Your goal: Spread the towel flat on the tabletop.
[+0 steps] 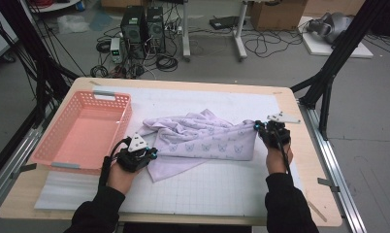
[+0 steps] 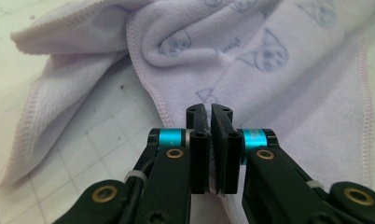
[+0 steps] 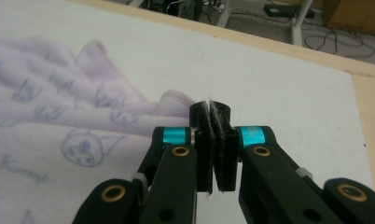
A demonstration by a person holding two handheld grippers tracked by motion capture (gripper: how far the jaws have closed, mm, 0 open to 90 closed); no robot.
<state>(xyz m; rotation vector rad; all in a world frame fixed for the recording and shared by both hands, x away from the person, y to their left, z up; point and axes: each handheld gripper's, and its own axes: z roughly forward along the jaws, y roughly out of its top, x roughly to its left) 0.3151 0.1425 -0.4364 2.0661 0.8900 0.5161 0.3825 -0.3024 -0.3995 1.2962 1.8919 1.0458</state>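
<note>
Where the white gridded mat (image 1: 222, 187) covers the light wooden table (image 1: 307, 160), a crumpled lilac towel printed with small blue animal faces (image 1: 203, 138) is spread across the middle, between the two hands. The left gripper (image 1: 152, 154) is held at the towel's near left corner, just beside an empty pink plastic basket with a perforated wall (image 1: 84, 131). In the left gripper view, its jaws are seen pressed together on the towel (image 2: 269, 70), with cloth caught between them. The right gripper (image 1: 257, 126) is held at the towel's far right corner. In the right gripper view, that gripper (image 3: 213, 112) is closed, and a thin pale edge appears to be pinched between the pads, probably the hem of the towel (image 3: 83, 126), though this is hard to confirm. Black sleeves (image 1: 287, 204) are seen at the bottom edge.
</note>
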